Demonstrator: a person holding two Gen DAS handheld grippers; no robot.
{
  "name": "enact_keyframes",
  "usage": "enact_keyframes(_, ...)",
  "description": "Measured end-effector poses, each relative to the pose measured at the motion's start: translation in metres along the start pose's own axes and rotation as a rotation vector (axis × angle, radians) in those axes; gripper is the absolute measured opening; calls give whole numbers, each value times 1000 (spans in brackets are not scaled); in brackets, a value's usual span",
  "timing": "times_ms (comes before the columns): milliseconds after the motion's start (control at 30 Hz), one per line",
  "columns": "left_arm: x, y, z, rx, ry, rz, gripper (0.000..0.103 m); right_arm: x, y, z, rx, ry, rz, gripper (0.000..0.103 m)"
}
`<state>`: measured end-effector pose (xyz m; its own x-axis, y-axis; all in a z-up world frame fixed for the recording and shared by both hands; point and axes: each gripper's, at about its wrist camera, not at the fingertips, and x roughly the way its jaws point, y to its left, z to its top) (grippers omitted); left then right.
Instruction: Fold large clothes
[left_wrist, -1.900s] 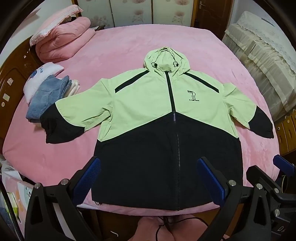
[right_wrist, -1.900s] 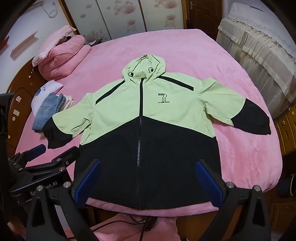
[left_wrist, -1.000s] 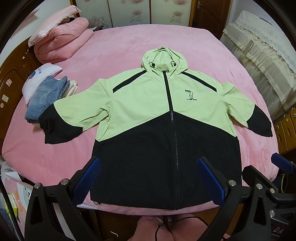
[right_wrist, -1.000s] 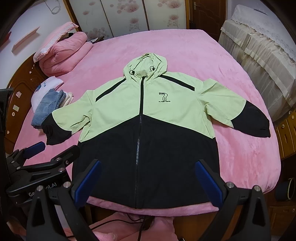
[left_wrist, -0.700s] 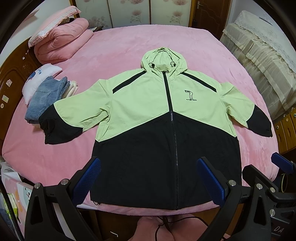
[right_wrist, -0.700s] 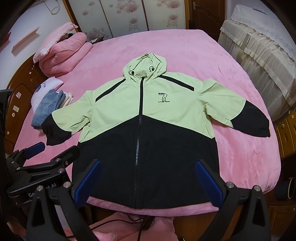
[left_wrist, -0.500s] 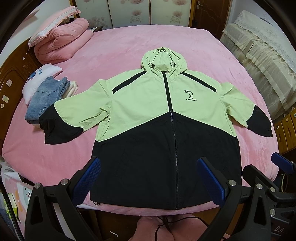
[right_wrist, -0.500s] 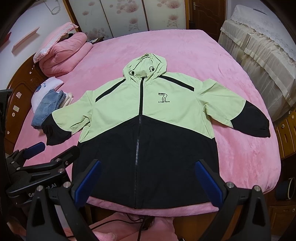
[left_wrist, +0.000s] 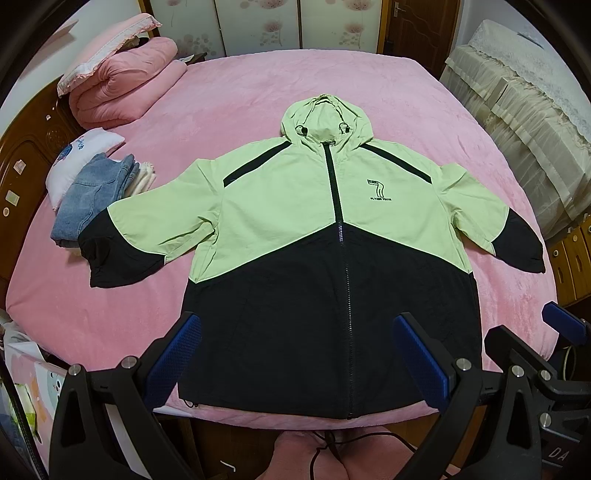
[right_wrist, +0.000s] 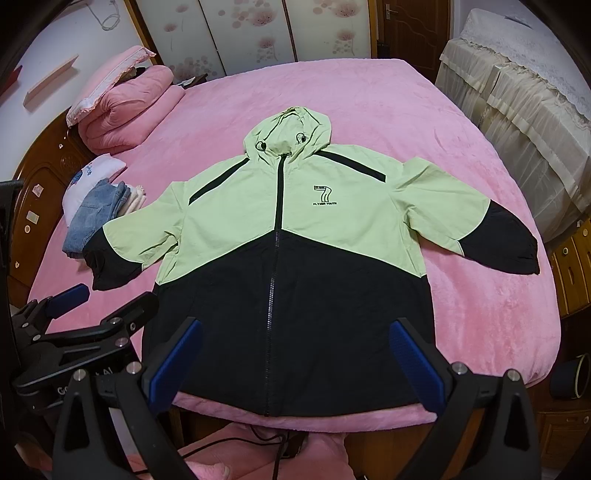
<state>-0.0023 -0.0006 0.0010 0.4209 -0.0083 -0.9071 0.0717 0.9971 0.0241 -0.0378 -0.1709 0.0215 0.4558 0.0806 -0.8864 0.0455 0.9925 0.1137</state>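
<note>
A hooded jacket (left_wrist: 325, 236) (right_wrist: 280, 236), light green above and black below, lies flat and zipped on the pink bed, face up, sleeves spread to both sides, hood pointing away. My left gripper (left_wrist: 295, 354) hangs open above the jacket's black hem, nothing between its blue pads. My right gripper (right_wrist: 291, 354) is open too, over the same hem, holding nothing. Each gripper shows in the other's view: the right gripper (left_wrist: 561, 332) at the lower right, the left gripper (right_wrist: 70, 306) at the lower left.
The pink bed (left_wrist: 258, 92) (right_wrist: 369, 110) fills both views. Folded jeans and white clothes (left_wrist: 88, 188) (right_wrist: 96, 210) sit by the left sleeve. A rolled pink quilt with a pillow (left_wrist: 122, 85) lies at the far left. Cloth-covered furniture (right_wrist: 532, 110) stands on the right; wooden headboard (left_wrist: 22, 173) on the left.
Both views have shifted only slightly. The jacket lies as before and both grippers stay open above its hem.
</note>
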Motion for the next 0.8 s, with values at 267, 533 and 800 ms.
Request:
enact_keyframes(267, -1, -1, 1, -5, -3, 8, 102, 0, -3, 2, -6, -2, 3, 101)
enact_keyframes(533, -1, -20, 6, -21, -2, 31, 102, 1, -21, 11, -29, 1, 18, 101)
enact_keyframes(800, -1, -36, 4, -68, -1, 42, 102, 4, -37, 20, -79, 2, 34, 101)
